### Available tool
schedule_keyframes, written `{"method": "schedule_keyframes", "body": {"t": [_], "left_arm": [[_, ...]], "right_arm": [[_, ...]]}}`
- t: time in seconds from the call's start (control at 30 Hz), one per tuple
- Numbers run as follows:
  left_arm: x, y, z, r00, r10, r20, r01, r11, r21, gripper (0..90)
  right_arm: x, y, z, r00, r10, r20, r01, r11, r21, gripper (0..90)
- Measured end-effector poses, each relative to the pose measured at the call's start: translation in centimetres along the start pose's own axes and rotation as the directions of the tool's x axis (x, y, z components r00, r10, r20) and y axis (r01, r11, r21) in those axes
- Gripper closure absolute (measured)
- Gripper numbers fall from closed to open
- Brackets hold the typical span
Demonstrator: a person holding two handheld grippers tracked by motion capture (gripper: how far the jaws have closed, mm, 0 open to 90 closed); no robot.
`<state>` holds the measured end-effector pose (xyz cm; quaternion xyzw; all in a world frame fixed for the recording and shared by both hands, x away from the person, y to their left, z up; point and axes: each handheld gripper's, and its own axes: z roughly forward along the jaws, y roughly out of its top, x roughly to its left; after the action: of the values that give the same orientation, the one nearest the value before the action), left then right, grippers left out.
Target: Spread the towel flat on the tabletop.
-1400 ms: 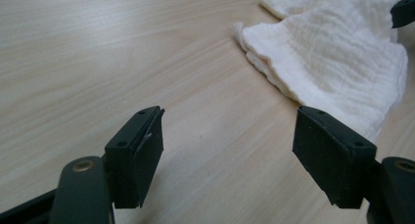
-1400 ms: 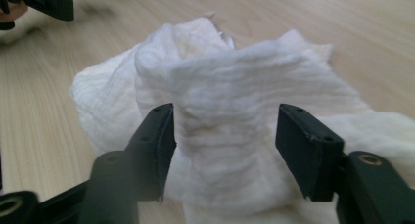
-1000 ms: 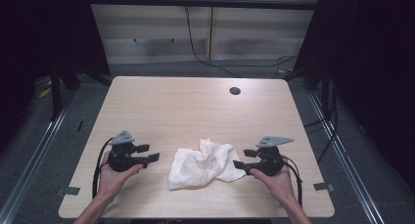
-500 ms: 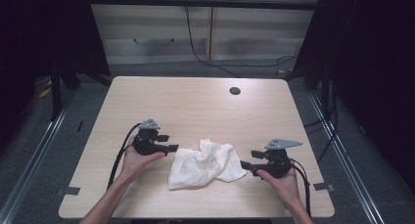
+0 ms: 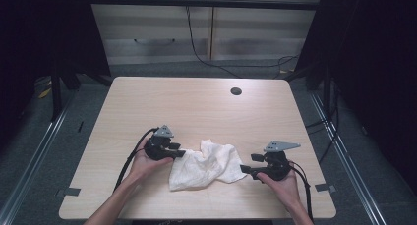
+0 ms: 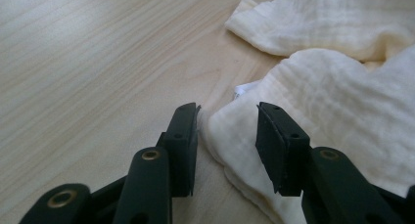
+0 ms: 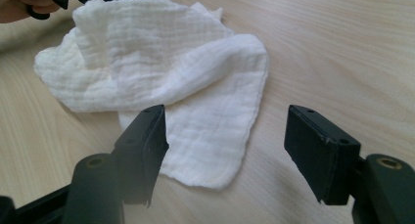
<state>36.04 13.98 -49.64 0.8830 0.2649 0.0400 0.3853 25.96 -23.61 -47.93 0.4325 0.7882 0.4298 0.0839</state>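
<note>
A crumpled cream cloth [image 5: 204, 166] lies on the wooden table [image 5: 196, 102] near its front edge. My left gripper [image 5: 179, 153] rests at the cloth's left edge. In the left gripper view its jaws have just been closing, and the left gripper [image 6: 227, 136] now straddles a folded corner of the cloth [image 6: 337, 101] without visibly pressing it. My right gripper [image 5: 244, 170] sits at the cloth's right edge. In the right gripper view the right gripper [image 7: 225, 150] stands wide open, with a flat corner of the cloth [image 7: 161, 62] lying on the table between its jaws.
A small dark round hole [image 5: 236, 91] sits in the table's far right part. Cables trail from both grippers toward the front edge. Pale cabinets [image 5: 162, 33] stand beyond the table, and dark frame posts flank it.
My left gripper has moved right, up to the cloth's left edge, and its jaws now stand narrower. The right gripper and the cloth have barely shifted.
</note>
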Motion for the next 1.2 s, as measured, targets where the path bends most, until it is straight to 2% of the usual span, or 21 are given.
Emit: {"method": "schedule_keyframes", "body": {"t": [0.07, 0.13, 0.27, 0.33, 0.43, 0.47, 0.57, 0.63, 0.73, 0.77, 0.83, 0.9, 0.93, 1.03, 1.07, 1.1, 1.2], "left_arm": [[-0.2, -0.1, 0.3, 0.9999, 0.016, -0.005, -0.016, 0.9996, 0.023, 62.5], [-0.4, -0.1, 0.4, 0.9998, 0.018, -0.008, -0.018, 0.9997, 0.015, 64.7], [-0.8, -0.2, 0.4, 0.9993, 0.036, -0.003, -0.036, 0.9992, 0.014, 78.0], [-1.0, -0.2, 0.4, 0.9992, 0.039, -0.010, -0.039, 0.9991, 0.017, 80.8], [-0.9, -0.2, 0.3, 0.9998, 0.020, 0.003, -0.020, 0.9998, 0.009, 82.0], [-0.8, -0.2, 0.1, 0.9999, -0.004, 0.016, 0.004, 0.9999, -0.017, 82.2], [-0.7, 0.2, -0.7, 0.9998, -0.014, 0.018, 0.015, 0.9982, -0.058, 82.3], [-0.7, 0.7, -1.8, 0.9995, -0.026, 0.021, 0.027, 0.9948, -0.099, 82.3], [-0.8, 1.6, -3.5, 0.9994, -0.029, 0.018, 0.031, 0.9856, -0.166, 82.3], [-0.8, 1.6, -3.5, 0.9994, -0.029, 0.018, 0.031, 0.9856, -0.166, 82.3], [-1.1, 2.6, -4.8, 0.9998, -0.007, 0.019, 0.011, 0.9780, -0.208, 82.4], [-1.2, 3.0, -5.2, 0.9999, -0.003, 0.016, 0.006, 0.9757, -0.219, 82.5], [-1.4, 3.9, -5.7, 0.9999, 0.013, -0.004, -0.014, 0.9739, -0.226, 82.5], [-1.5, 5.5, -6.5, 0.9995, 0.025, -0.019, -0.029, 0.9672, -0.252, 82.6], [-1.5, 5.5, -6.5, 0.9995, 0.025, -0.019, -0.029, 0.9672, -0.252, 82.6], [-1.6, 7.0, -7.2, 0.9980, 0.045, -0.045, -0.055, 0.9636, -0.261, 82.6], [-1.7, 8.9, -8.1, 0.9954, 0.063, -0.072, -0.081, 0.9559, -0.282, 82.8]], "right_arm": [[-0.1, -0.1, 0.0, 1.0000, 0.005, -0.002, -0.005, 1.0000, -0.002, 32.1], [-0.1, -0.1, 0.1, 1.0000, 0.008, -0.001, -0.008, 1.0000, 0.003, 32.0], [-0.2, -0.1, 0.1, 1.0000, 0.007, 0.001, -0.007, 0.9999, 0.011, 31.8], [-0.2, -0.1, 0.1, 1.0000, 0.007, -0.002, -0.007, 0.9999, 0.013, 31.7], [-0.1, -0.1, 0.1, 1.0000, 0.007, -0.001, -0.007, 0.9999, 0.013, 31.6], [-0.1, -0.1, 0.1, 1.0000, 0.006, -0.003, -0.006, 0.9999, 0.013, 31.5], [-0.2, -0.1, 0.0, 0.9999, 0.014, 0.000, -0.014, 0.9998, 0.012, 31.5], [-0.3, 0.0, 0.0, 0.9999, 0.013, 0.002, -0.013, 0.9999, 0.007, 31.5], [-0.4, 0.1, -0.1, 0.9998, 0.020, 0.004, -0.020, 0.9998, 0.007, 31.5], [-0.4, 0.1, -0.1, 0.9998, 0.020, 0.004, -0.020, 0.9998, 0.007, 31.5], [-0.5, 0.2, -0.2, 0.9997, 0.022, 0.005, -0.022, 0.9997, -0.003, 31.5], [-0.5, 0.2, -0.2, 0.9997, 0.025, 0.004, -0.025, 0.9997, -0.004, 31.5], [-0.5, 0.3, -0.2, 0.9997, 0.026, 0.004, -0.026, 0.9996, -0.006, 31.5], [-0.5, 0.3, -0.2, 0.9998, 0.020, 0.003, -0.020, 0.9998, -0.009, 31.5], [-0.5, 0.3, -0.2, 0.9998, 0.018, 0.004, -0.018, 0.9998, -0.009, 31.5], [-0.6, 0.3, -0.3, 0.9998, 0.020, 0.005, -0.020, 0.9998, -0.008, 31.4], [-0.6, 0.3, -0.3, 0.9997, 0.023, 0.005, -0.023, 0.9997, -0.011, 31.4]]}}
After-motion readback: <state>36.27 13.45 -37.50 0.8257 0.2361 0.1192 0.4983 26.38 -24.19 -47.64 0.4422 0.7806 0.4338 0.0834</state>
